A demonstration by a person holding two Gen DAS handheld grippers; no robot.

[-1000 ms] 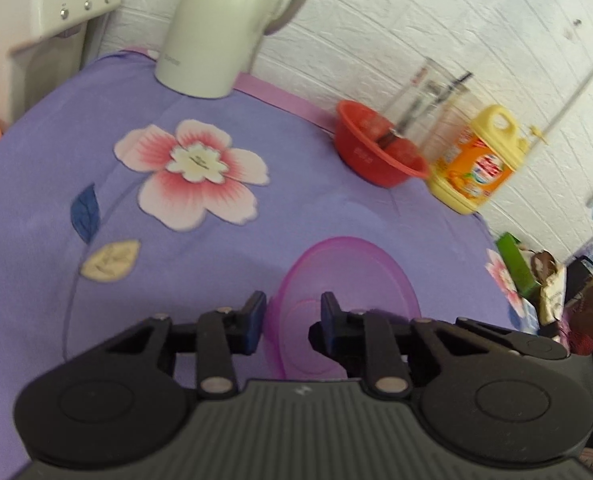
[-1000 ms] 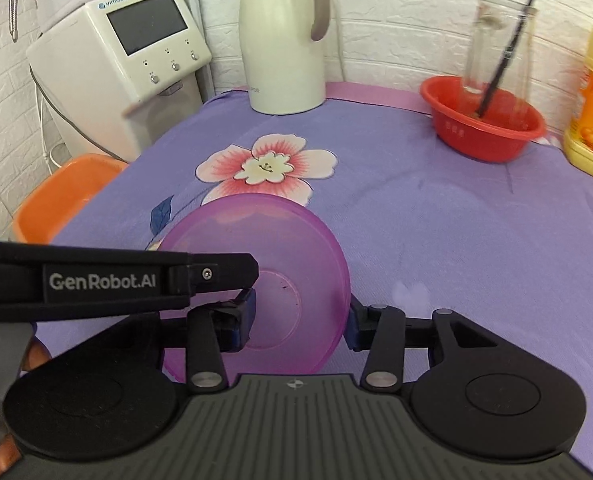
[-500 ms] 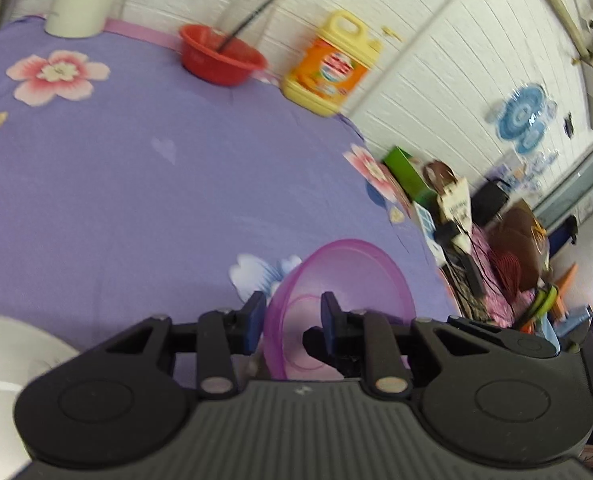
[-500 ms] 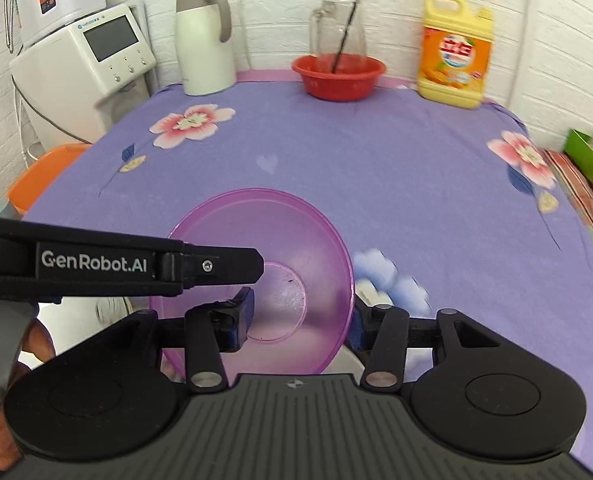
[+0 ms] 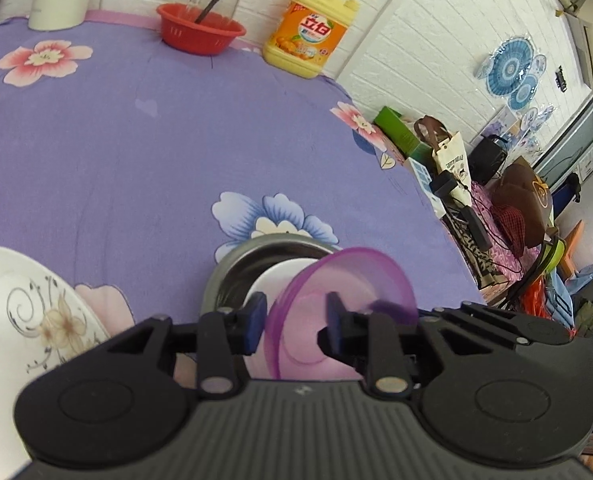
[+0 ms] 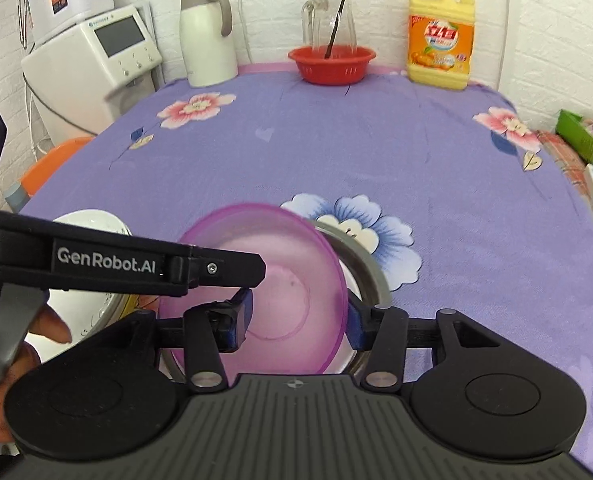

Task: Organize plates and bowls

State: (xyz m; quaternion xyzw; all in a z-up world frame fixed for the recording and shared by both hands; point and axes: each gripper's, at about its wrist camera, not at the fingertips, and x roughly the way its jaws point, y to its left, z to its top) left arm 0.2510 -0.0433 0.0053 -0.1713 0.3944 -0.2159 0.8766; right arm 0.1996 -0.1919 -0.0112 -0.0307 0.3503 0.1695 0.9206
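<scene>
Left claw (image 5: 294, 322): matte black, ribbed housing, blue pads; right claw (image 6: 298, 320) alike; white "GenRobot.AI" lettering, small screw.

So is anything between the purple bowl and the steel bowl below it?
Yes: a white dish already lies inside the steel bowl, directly under the tilted purple bowl. Nothing else visible is in the way.

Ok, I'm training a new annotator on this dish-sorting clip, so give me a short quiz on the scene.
1. True or false: the purple bowl is over the steel bowl.
2. What stands in the red basket? A) a glass jug B) a teapot C) a stack of cups
3. Fill in: inside the steel bowl lies a ___ dish.
Key: 1 true; 2 A; 3 white.
</scene>
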